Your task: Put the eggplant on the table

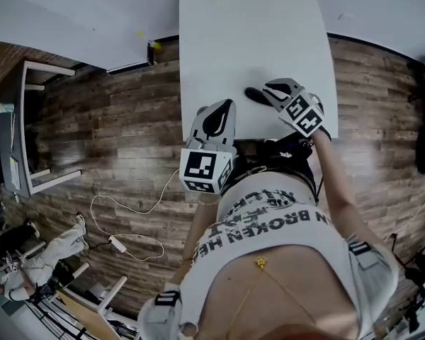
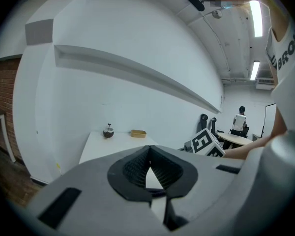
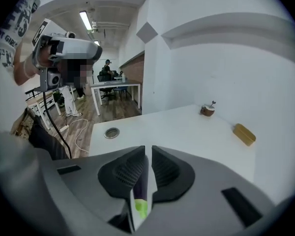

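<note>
Left tongs (image 2: pixel 148 150) are squeezed shut with nothing in them, and they hang by the near end of the white table (image 1: pixel 255 41), at its 6 o'clock. Right tongs (image 3: pixel 147 154), at 2 o'clock from the left ones, pinch the purple eggplant (image 3: pixel 139 188) over that near end. I think the carrying step is on. Next comes a gentle lowering onto the bare top, then letting go.
</note>
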`<state>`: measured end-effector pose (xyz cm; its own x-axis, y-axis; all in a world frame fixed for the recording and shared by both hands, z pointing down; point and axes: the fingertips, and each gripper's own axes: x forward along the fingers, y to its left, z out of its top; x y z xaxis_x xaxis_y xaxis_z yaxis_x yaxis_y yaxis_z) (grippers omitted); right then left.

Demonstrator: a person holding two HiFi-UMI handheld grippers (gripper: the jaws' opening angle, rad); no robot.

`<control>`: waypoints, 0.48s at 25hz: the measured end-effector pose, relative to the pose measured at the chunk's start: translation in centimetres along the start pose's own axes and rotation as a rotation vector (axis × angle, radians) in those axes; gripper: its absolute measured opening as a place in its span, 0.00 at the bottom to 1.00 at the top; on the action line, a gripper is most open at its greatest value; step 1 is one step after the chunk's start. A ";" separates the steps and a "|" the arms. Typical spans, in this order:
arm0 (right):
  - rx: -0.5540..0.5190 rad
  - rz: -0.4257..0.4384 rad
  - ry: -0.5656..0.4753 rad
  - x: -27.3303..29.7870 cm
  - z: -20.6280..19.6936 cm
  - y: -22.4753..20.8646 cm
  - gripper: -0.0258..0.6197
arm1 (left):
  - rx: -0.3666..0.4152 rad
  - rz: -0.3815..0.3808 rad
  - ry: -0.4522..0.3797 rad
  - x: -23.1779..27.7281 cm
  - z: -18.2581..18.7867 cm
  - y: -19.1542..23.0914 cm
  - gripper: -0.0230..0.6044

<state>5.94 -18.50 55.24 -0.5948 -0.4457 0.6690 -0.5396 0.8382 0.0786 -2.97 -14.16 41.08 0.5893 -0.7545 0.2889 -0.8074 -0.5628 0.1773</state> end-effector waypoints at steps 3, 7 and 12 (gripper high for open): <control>-0.007 -0.020 -0.039 -1.4 0.7 0.2 0.06 | 0.008 -0.015 0.002 0.4 0.1 -0.6 0.05; 0.001 -0.044 -0.089 -3.0 1.9 0.5 0.05 | 0.018 -0.037 -0.002 0.7 0.5 -1.3 0.05; 0.019 -0.070 -0.148 -4.9 3.0 1.0 0.05 | 0.032 -0.061 0.001 1.1 0.5 -2.2 0.05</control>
<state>6.48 -16.42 49.80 -0.6356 -0.5456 0.5461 -0.5931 0.7980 0.1069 -0.53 -13.89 40.52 0.6372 -0.7184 0.2792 -0.7688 -0.6180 0.1643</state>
